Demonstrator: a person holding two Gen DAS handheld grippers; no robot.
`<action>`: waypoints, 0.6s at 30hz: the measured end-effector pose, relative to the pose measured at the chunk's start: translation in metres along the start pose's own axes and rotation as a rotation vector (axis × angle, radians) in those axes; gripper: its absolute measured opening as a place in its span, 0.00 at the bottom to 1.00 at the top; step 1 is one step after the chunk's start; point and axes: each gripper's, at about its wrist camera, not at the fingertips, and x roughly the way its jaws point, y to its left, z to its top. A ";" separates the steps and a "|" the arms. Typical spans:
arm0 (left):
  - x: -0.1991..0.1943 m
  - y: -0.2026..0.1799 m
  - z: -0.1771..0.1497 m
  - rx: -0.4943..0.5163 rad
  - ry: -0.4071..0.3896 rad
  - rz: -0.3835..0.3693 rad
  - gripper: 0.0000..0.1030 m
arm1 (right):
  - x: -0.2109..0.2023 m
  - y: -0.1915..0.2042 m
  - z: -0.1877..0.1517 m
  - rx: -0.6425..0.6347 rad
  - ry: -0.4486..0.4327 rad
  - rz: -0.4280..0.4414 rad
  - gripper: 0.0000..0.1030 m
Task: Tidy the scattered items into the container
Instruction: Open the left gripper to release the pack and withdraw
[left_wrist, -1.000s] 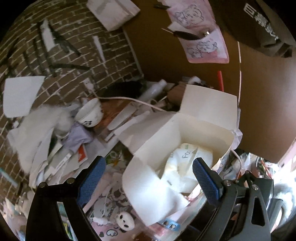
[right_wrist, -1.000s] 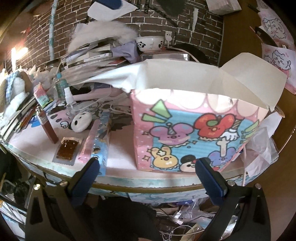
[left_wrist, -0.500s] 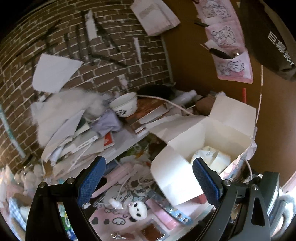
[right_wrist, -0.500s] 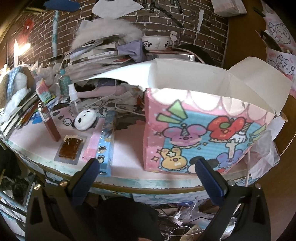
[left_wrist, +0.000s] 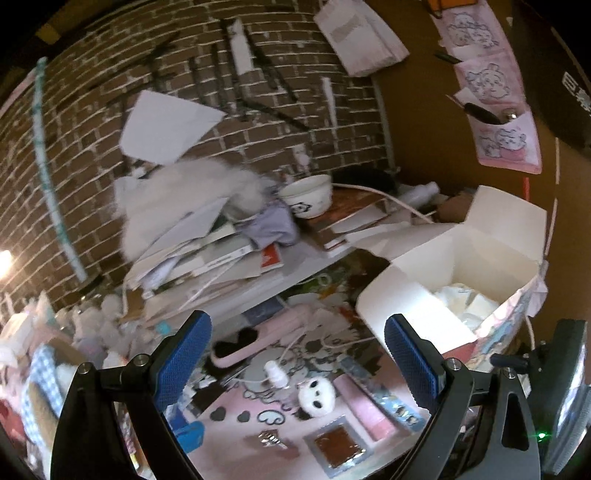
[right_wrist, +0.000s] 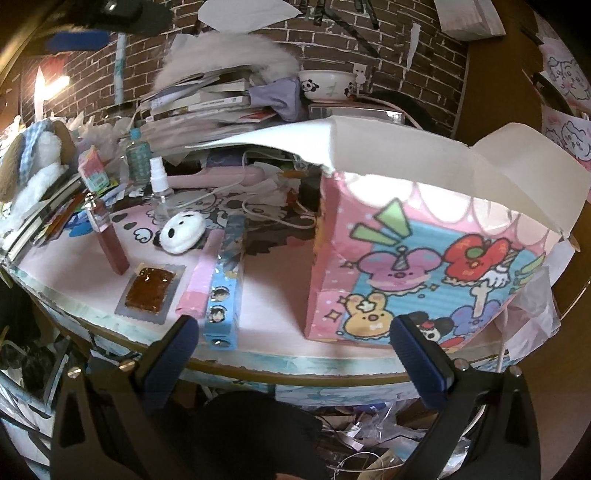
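Pink desk mat (right_wrist: 266, 295) is our landmark. At its left end we see a tall reddish block (right_wrist: 110, 243) upright, w/ a clear spray bottle (right_wrist: 159, 184) behind it. Next, a flat foil packet (right_wrist: 150, 286) w/ a brown square centre lies near the mat's front edge; a soft round white panda plush (right_wrist: 183, 230) sits further back. Right of the packet, a long pink strip (right_wrist: 201, 280) and a glossy blue strip (right_wrist: 226, 284) lie side by side, touching. At the mat's right end stands the cardboard box (right_wrist: 424, 273), cartoon-printed outside, plain white inside, flaps open, crumpled pale wrappers (left_wrist: 463, 302) in it. Our left gripper (left_wrist: 295, 365) hangs above the mat, fingers spread wide, nothing btwn them. Our right gripper (right_wrist: 295, 362) sits low at the mat's front edge, fingers likewise apart and empty.
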 end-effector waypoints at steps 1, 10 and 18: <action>-0.001 0.003 -0.004 -0.011 -0.002 0.014 0.91 | 0.000 0.001 0.000 -0.002 -0.002 0.001 1.00; -0.006 0.027 -0.045 -0.149 -0.015 0.110 0.91 | 0.000 0.006 0.000 -0.009 -0.009 0.004 1.00; 0.010 0.049 -0.094 -0.273 0.005 0.109 0.91 | 0.004 0.010 -0.001 -0.018 -0.003 0.007 1.00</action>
